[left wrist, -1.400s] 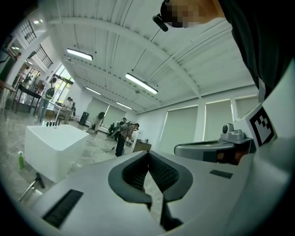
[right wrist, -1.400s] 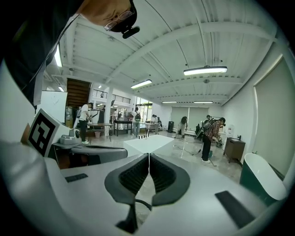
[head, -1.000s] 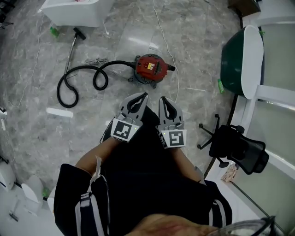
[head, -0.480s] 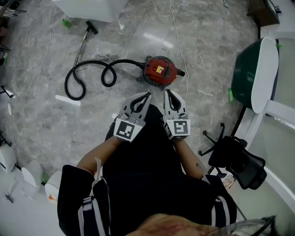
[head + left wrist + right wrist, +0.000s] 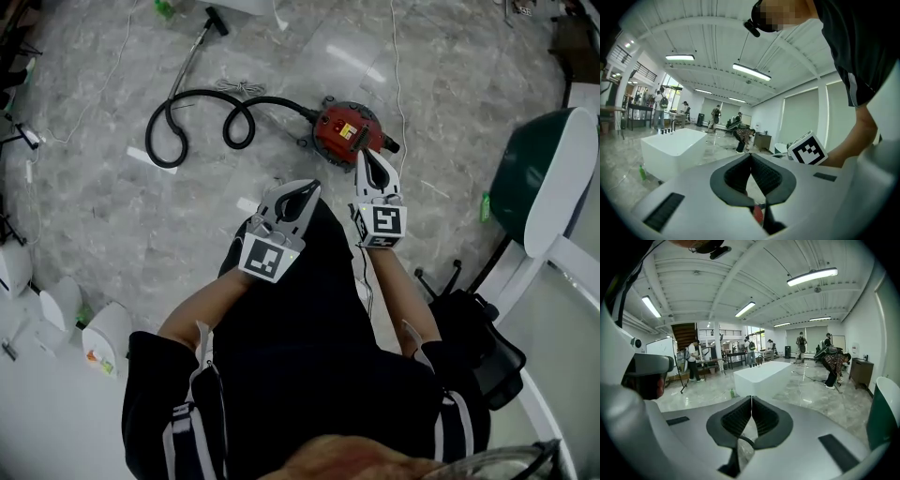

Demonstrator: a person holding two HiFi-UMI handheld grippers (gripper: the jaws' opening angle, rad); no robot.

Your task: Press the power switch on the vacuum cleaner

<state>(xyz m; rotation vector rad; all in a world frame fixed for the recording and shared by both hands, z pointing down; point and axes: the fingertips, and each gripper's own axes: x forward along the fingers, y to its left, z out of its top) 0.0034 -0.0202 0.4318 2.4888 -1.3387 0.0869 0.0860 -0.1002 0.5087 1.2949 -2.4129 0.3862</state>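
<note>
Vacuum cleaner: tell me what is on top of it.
The red vacuum cleaner carries a small yellow patch on its top; whether that is the switch is too small to tell. In the head view the right gripper overlaps its near edge, hiding that part.

looks like a big open lab hall tbh: strip lights (image 5: 812, 276), marble floor (image 5: 112, 216), white table (image 5: 761, 376), people (image 5: 693, 359) standing around

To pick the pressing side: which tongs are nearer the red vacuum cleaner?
Right. The right tongs are at the near edge of the vacuum cleaner; the left tongs are farther back.
</note>
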